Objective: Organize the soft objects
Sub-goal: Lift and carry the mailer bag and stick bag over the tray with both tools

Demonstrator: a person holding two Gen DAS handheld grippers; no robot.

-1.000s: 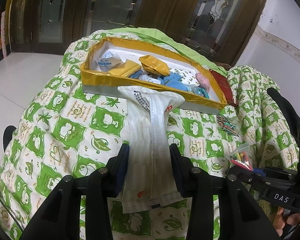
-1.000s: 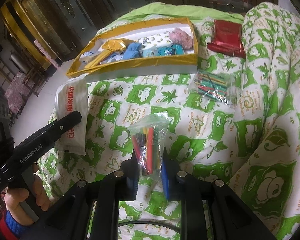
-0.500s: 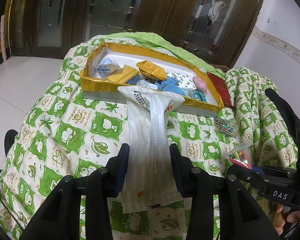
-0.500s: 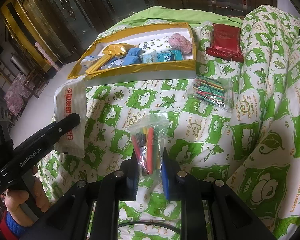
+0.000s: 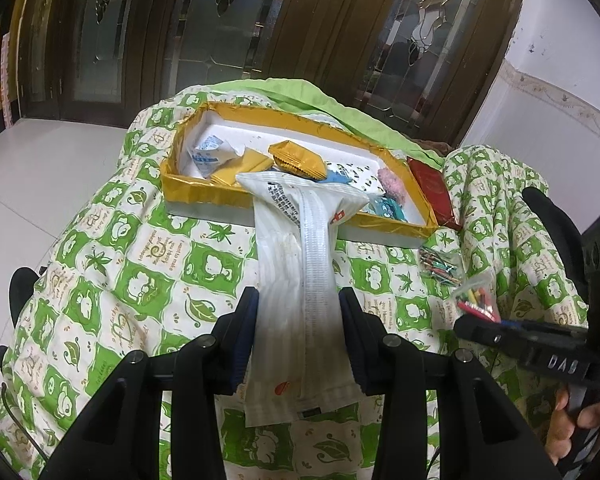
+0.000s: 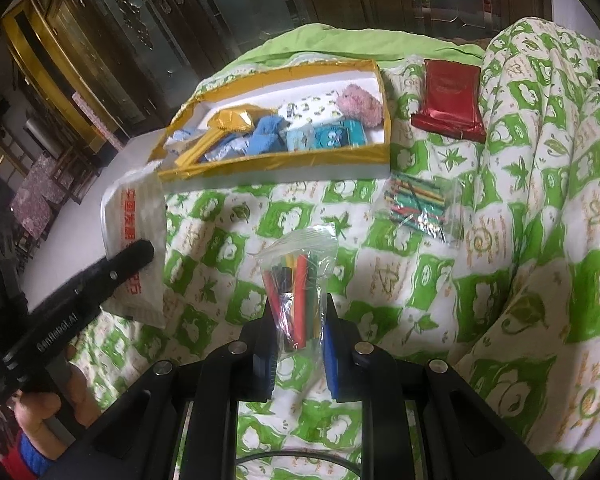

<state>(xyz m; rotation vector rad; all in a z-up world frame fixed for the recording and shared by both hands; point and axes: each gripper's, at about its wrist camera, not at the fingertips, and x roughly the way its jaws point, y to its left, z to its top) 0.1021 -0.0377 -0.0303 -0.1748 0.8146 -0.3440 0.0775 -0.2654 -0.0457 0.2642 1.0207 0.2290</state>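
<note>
Between the left gripper (image 5: 298, 340) pads, a long white crinkly plastic packet (image 5: 300, 280) is pinched mid-length: light, limp, droop-prone. A small clear zip bag of coloured sticks (image 6: 298, 292) is clamped low by the right gripper (image 6: 300, 354); slippery film, best gripped on contents.

Pouch (image 6: 449, 101) lies right of tray (image 6: 276, 164), bag (image 6: 418, 208) before it.

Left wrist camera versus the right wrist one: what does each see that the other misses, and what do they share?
Only the left wrist view shows the white packet's seamed back side, clamped in the left gripper.

Only the right wrist view shows the small clear bag end to end, pinched in the right gripper, and the packet's red-printed face.

Both show the gold-rimmed tray of soft items, the red pouch, the loose bag of coloured sticks and the green-patterned quilt.
</note>
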